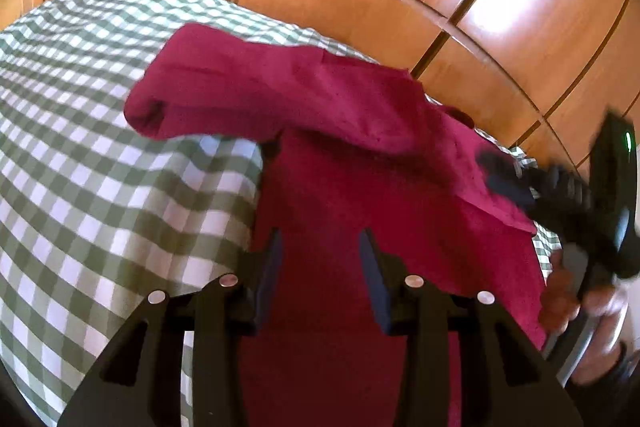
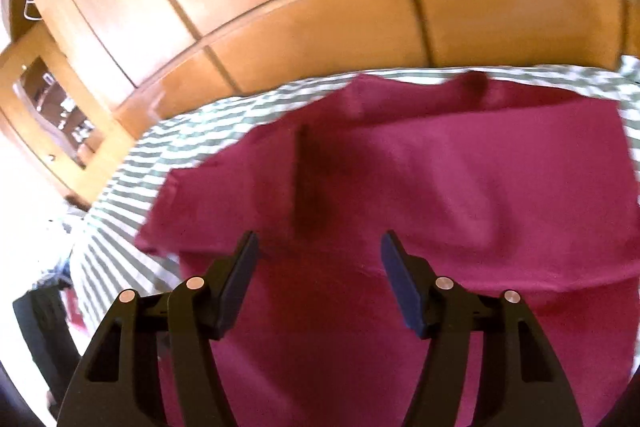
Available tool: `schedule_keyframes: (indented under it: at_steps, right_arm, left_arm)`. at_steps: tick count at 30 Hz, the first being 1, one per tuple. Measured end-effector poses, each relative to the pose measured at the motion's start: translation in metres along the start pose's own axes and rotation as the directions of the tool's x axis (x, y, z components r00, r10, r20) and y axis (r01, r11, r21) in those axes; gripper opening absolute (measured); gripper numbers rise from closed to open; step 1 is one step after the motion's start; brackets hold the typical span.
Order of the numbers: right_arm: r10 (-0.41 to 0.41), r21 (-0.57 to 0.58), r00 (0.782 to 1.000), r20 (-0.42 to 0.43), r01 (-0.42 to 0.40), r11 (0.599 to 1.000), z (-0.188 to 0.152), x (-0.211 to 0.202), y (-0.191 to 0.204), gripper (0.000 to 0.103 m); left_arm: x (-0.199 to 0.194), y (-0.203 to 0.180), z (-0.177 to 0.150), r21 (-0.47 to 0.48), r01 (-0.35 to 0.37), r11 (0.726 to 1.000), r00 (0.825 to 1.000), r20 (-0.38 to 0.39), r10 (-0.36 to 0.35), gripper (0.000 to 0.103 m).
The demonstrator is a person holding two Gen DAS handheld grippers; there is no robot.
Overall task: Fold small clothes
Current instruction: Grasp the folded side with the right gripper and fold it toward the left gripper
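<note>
Backing the whole scene, wooden wardrobe panels fill the upper frame. Below them, the checked bedcover provides a flat base for folding. On it lies the maroon garment, centre frame, one sleeve already laid across the body toward the upper left. Left gripper, bottom centre, hovers over the cloth, jaws partly open, holding nothing. Right gripper likewise stands open and empty above the fabric, probably positioned for the next fold.
</note>
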State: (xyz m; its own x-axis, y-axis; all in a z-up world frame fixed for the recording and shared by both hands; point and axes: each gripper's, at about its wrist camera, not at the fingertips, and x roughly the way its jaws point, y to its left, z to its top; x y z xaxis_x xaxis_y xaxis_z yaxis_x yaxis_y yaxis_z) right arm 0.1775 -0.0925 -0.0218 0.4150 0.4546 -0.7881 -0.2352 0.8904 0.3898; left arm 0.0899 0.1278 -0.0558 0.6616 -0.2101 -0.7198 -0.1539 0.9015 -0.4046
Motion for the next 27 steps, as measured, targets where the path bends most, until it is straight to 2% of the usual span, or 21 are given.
schedule_keyframes:
  at_steps: [2, 3, 4, 6, 8, 12, 16, 19, 23, 27]
  right_arm:
    - [0.003, 0.032, 0.998, -0.060, -0.001, 0.999, 0.008, 0.025, 0.004, 0.060]
    - [0.000, 0.049, 0.996, -0.090, 0.005, 0.999, 0.011, 0.037, 0.005, 0.049]
    - [-0.008, 0.057, 0.994, -0.112, 0.014, 0.998, 0.015, 0.049, 0.007, 0.043]
    - [-0.020, 0.025, 0.992, -0.126, 0.024, 0.999, 0.021, 0.059, 0.017, 0.010]
    - [-0.034, -0.036, 0.995, -0.095, 0.030, 0.999, 0.028, 0.049, 0.033, 0.007]
    - [-0.004, -0.088, 0.999, 0.047, 0.009, 0.996, 0.050, -0.003, 0.044, 0.007]
    - [-0.011, -0.035, 0.985, 0.172, 0.017, 0.999, 0.070, -0.057, 0.017, 0.007]
    - [-0.079, 0.024, 0.972, 0.220, 0.075, 0.997, 0.074, -0.084, -0.022, 0.007]
    - [-0.175, 0.161, 0.966, 0.191, 0.145, 0.976, 0.062, -0.095, -0.088, 0.007]
    - [-0.258, 0.259, 0.960, 0.107, 0.224, 0.940, 0.036, -0.086, -0.144, 0.007]
  left_arm:
    - [-0.001, 0.000, 0.001, -0.002, 0.006, 1.000, 1.000, 0.006, -0.006, 0.038]
    - [-0.001, 0.000, 0.003, 0.002, 0.007, 1.000, 1.000, 0.013, -0.007, 0.038]
    - [0.000, 0.000, 0.005, 0.005, 0.007, 1.000, 1.000, 0.016, -0.007, 0.038]
    - [0.001, -0.001, 0.007, 0.009, 0.016, 1.000, 1.000, 0.018, -0.016, 0.038]
    - [0.006, -0.002, 0.008, 0.018, 0.009, 1.000, 1.000, 0.009, -0.009, 0.038]
    - [0.017, 0.002, 0.004, 0.006, -0.009, 1.000, 1.000, -0.018, 0.009, 0.037]
    - [0.019, 0.004, 0.003, 0.005, -0.017, 1.000, 1.000, -0.016, 0.017, 0.035]
    - [0.019, 0.003, 0.003, 0.007, -0.021, 1.000, 1.000, -0.017, 0.021, 0.035]
    - [0.019, 0.000, 0.002, 0.019, -0.037, 0.999, 0.999, -0.018, 0.037, 0.035]
    - [0.018, 0.001, 0.003, 0.025, -0.043, 0.999, 0.999, -0.020, 0.044, 0.035]
